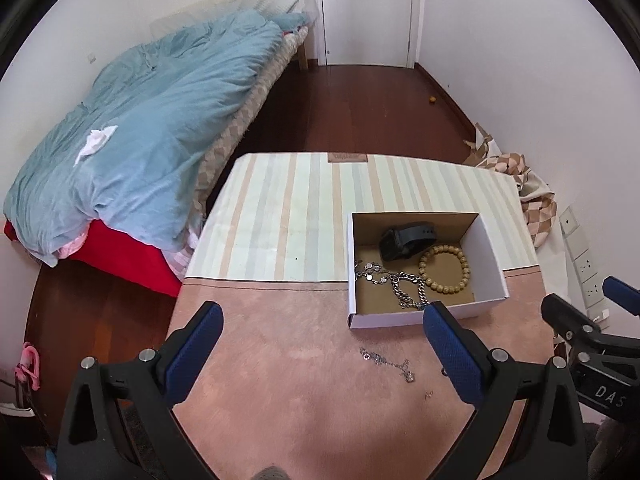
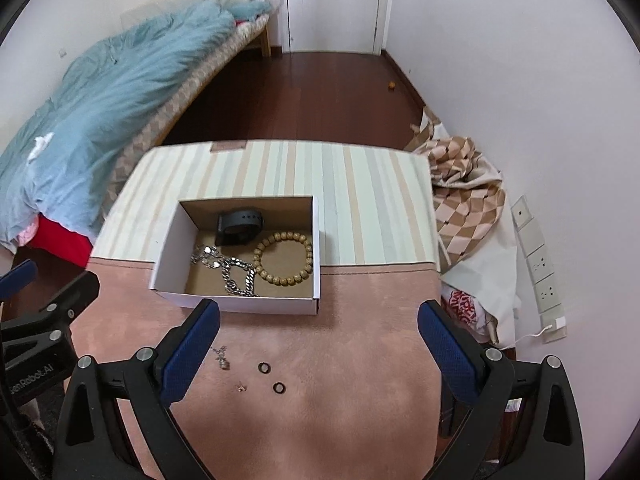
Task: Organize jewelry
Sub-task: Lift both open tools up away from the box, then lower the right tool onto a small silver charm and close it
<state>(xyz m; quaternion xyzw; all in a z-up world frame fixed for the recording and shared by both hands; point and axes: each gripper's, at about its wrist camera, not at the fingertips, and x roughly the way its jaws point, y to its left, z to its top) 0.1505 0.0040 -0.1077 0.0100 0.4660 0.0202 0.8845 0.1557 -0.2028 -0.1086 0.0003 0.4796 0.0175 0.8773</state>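
Both grippers, left and right, hang over the pink surface with fingers spread wide and nothing between them. The box holds a watch, bead bracelet and chain. On the surface before it lie a necklace, 2 rings and an earring.

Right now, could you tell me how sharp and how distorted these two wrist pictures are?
Left wrist view: strong fisheye bending with dark corners; the box is sharp, the necklace on the mat fairly clear. Right wrist view: same bending; the two rings are sharp, the quilt at the left edge smeared.
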